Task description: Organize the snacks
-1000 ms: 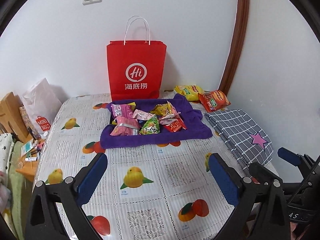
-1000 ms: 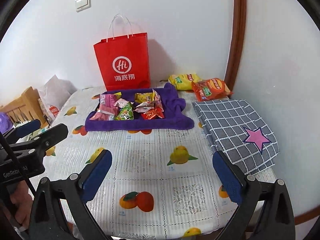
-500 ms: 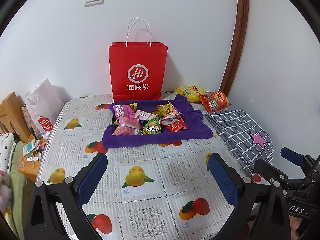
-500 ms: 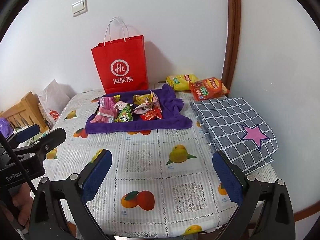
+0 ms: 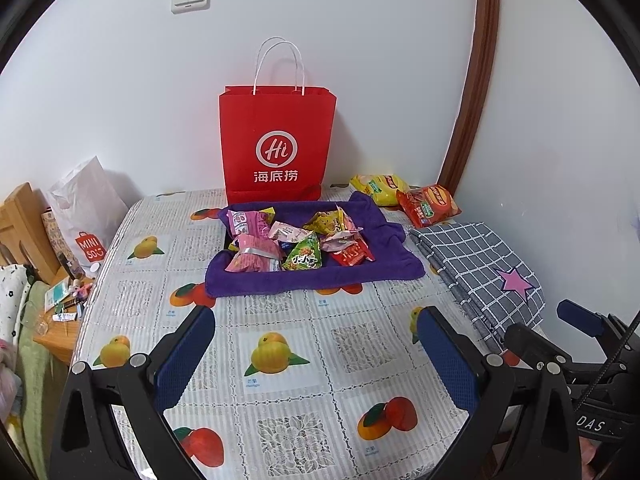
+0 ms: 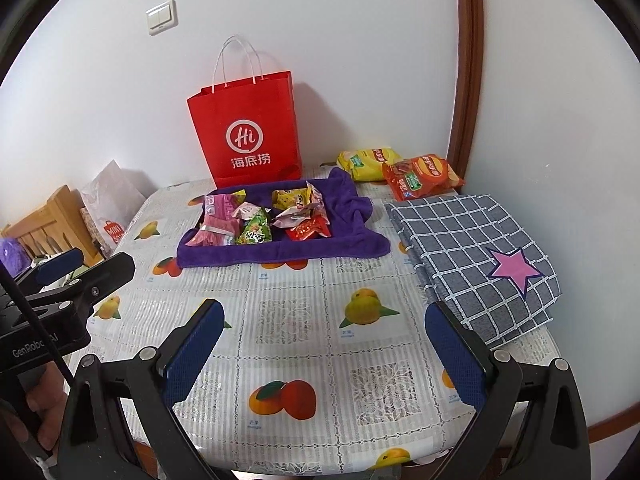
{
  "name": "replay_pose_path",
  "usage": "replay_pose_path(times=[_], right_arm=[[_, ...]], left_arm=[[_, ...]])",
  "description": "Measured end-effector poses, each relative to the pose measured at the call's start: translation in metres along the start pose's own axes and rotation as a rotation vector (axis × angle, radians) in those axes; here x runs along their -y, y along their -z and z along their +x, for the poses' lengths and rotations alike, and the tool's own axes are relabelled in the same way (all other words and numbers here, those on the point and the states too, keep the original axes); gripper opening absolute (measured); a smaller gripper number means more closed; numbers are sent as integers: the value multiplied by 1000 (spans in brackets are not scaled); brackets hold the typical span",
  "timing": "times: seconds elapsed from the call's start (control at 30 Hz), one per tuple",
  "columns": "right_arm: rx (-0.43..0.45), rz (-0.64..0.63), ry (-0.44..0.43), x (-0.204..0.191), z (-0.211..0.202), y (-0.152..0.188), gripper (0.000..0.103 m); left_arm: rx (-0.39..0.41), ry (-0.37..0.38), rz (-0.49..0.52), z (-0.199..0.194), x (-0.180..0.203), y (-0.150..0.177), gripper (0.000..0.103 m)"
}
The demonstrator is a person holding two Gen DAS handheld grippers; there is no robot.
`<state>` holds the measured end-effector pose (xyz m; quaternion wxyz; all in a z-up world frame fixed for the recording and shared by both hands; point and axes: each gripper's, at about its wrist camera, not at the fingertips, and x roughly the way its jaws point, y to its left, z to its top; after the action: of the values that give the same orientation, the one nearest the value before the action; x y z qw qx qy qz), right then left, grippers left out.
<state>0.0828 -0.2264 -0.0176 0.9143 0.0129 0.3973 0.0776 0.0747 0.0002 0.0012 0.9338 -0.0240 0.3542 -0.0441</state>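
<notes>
Both the left gripper (image 5: pixel 316 354) and right gripper (image 6: pixel 322 346) are hovering spread and empty above the fruit-print tablecloth (image 5: pixel 288 360). Small foil snack packets (image 5: pixel 296 240) are lying heaped on the purple towel (image 5: pixel 316 276), two crisp bags (image 6: pixel 400 170) just beyond; the stage is unclear.

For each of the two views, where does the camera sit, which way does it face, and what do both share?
Left wrist: behind the open left gripper, facing the table's far wall; the right gripper shows at lower right.
Right wrist: behind the open right gripper, facing the same way; the left gripper and a hand show at left.
Shared: red bag, purple towel of snacks, checked cloth.
</notes>
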Motion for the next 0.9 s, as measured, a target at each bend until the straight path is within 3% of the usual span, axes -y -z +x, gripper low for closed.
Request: replay_pose_path(times=[0.9], right_arm=[[3, 9, -4, 3, -2, 1, 100]], left_arm=[[-5, 10, 0, 0, 5, 0, 102]])
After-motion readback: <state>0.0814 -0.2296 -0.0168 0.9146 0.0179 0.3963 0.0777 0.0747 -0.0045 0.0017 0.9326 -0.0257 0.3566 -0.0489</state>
